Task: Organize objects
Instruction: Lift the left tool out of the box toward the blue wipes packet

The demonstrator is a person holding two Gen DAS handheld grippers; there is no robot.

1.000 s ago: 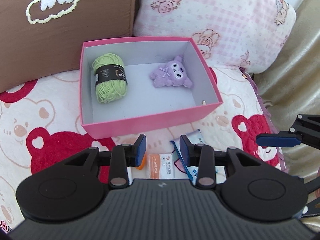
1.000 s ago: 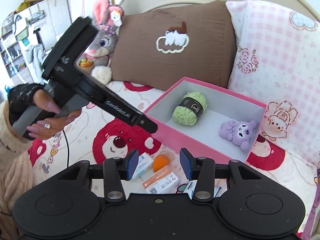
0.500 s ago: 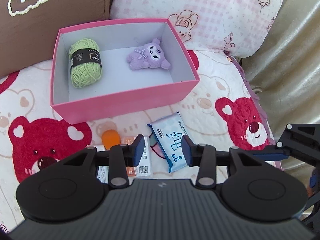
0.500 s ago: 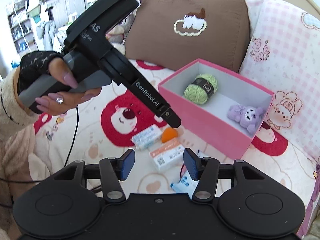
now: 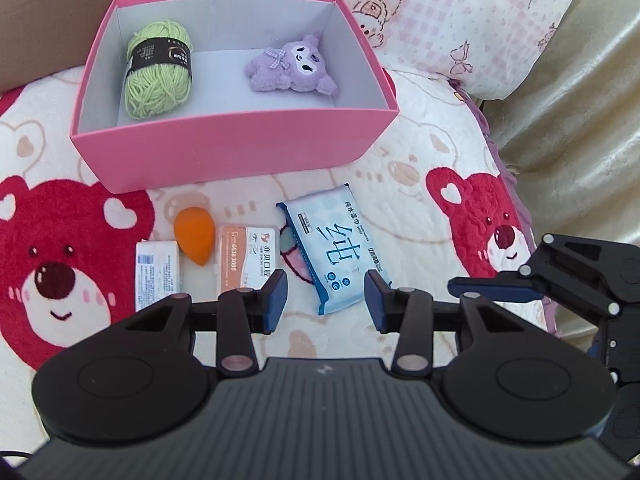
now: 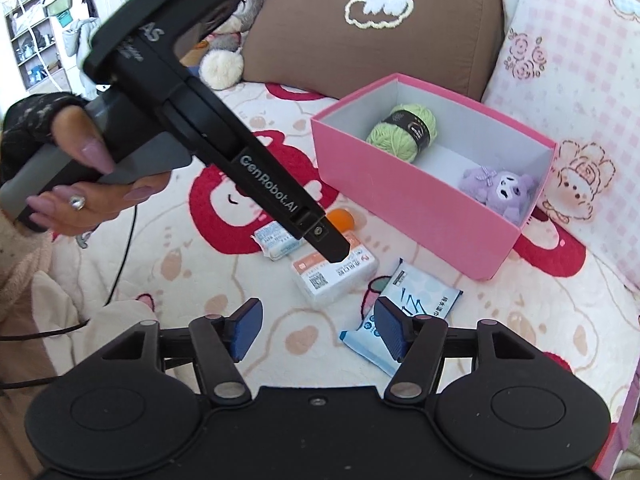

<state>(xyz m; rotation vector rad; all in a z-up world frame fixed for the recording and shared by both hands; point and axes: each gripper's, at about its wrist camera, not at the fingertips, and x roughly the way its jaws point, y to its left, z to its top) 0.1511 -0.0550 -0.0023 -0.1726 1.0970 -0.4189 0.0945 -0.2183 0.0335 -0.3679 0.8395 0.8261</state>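
Observation:
A pink box (image 5: 240, 148) (image 6: 420, 208) on the bear-print bedspread holds a green yarn ball (image 5: 158, 76) (image 6: 402, 132) and a purple plush (image 5: 292, 66) (image 6: 500, 188). In front of it lie an orange sponge (image 5: 192, 236) (image 6: 342, 218), a white pack (image 5: 157, 276) (image 6: 276, 242), an orange-white box (image 5: 246, 256) (image 6: 336, 276) and a blue wipes pack (image 5: 334, 248) (image 6: 404, 320). My left gripper (image 5: 326, 300) is open and empty above the wipes pack's near end. My right gripper (image 6: 316, 328) is open and empty beside the wipes pack.
A brown pillow (image 6: 368, 24) and a pink checked pillow (image 5: 460, 12) (image 6: 572, 92) stand behind the box. A beige cover (image 5: 580, 120) drops off at the bed's right edge. The left tool and the hand holding it (image 6: 80, 192) cross the right wrist view.
Both grippers pulled back from the box and rose, so the four loose items came into view. The left gripper's jaws opened wider; the right gripper's also spread.

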